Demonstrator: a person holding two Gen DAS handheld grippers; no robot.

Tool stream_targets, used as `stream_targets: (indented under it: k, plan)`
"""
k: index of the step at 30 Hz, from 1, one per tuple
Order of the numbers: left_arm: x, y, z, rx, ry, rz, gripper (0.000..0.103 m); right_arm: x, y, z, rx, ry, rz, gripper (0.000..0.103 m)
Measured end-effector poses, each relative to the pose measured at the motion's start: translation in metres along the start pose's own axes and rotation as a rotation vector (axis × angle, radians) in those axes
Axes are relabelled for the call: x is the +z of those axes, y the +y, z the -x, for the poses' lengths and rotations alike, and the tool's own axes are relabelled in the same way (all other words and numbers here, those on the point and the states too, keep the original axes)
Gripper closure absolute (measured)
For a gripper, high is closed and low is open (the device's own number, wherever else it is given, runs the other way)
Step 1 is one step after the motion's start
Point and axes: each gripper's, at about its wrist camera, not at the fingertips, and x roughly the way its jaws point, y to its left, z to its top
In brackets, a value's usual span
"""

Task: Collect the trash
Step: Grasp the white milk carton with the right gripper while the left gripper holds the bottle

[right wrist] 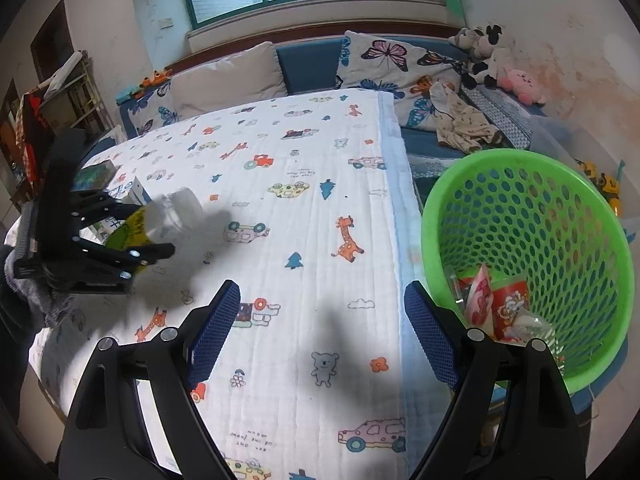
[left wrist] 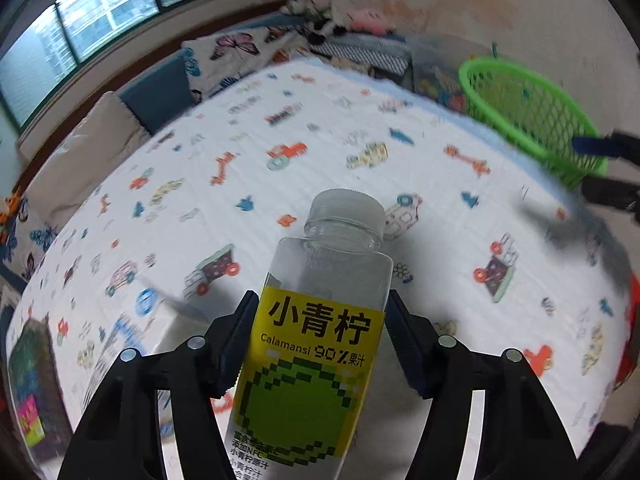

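While the right gripper (right wrist: 322,334) gapes empty, the left gripper's (left wrist: 322,336) fingers (left wrist: 240,340) clamp the bottle (left wrist: 320,320) between them.

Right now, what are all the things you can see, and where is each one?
Bottle: one, clear with a yellow-green label, between the left claw's pads.
Basket: one, green mesh, off the bed's right edge.
Wrappers: a few, red and white, inside the basket.
Blanket: one, white with cartoon cars and giraffes, covering the bed.
Pillows: several, butterfly print and plain beige, along the far side.
Plush toys: a few, black-and-white and pink, far right corner.
Left claw: black with blue pads, shut on the bottle.
Right claw: black with blue pads, open, holding nothing.
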Motion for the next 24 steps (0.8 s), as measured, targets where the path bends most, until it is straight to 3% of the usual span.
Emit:
stream_targets:
  k: [4,11,24]
  plan:
    - [-0.011,0.01,0.033,0.013,-0.071,0.071,0.043,0.005,0.009,-0.004,0.021,0.008,0.029,0.019]
    - [-0.042,0.041,0.093,0.071,-0.169,0.208,0.043,0.026,0.047,-0.019,0.088,0.03,0.189,0.019]
    - [-0.1,0.095,0.156,0.2,-0.221,0.427,0.044,0.071,0.18,-0.075,0.25,0.086,0.777,0.019]
